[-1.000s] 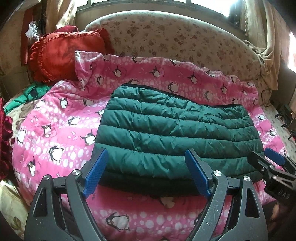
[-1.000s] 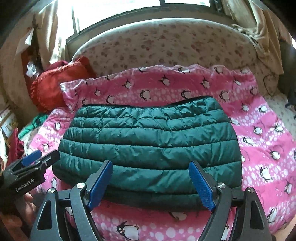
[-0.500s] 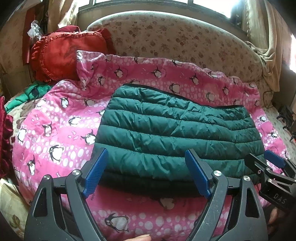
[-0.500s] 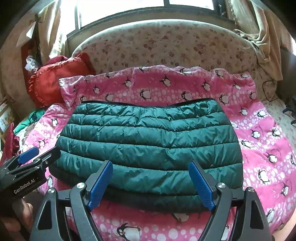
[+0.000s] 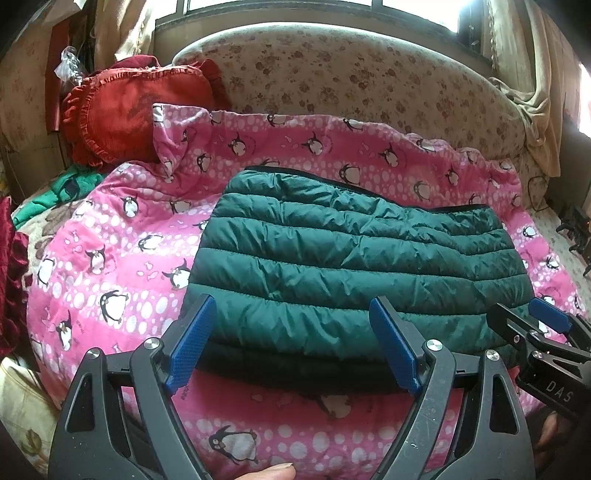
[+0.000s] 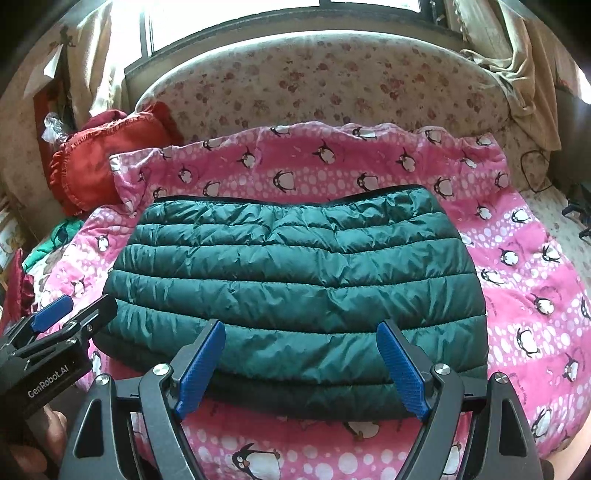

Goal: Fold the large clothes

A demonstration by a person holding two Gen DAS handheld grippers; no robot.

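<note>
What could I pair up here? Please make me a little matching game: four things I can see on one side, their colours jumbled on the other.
Things:
1. puffy jacket
2. penguin blanket
3. frilly cushion
4. gripper pads

Colours:
A. blue
B. red
C. dark green
D. pink

Pairs: 1-C, 2-D, 3-B, 4-A

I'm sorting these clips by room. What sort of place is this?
Most likely a bedroom in a home. A pink penguin-print quilt covers what looks like a bed, a red ruffled cushion lies at the far left, and a curtained window is behind. A folded green puffer jacket lies on the quilt.
</note>
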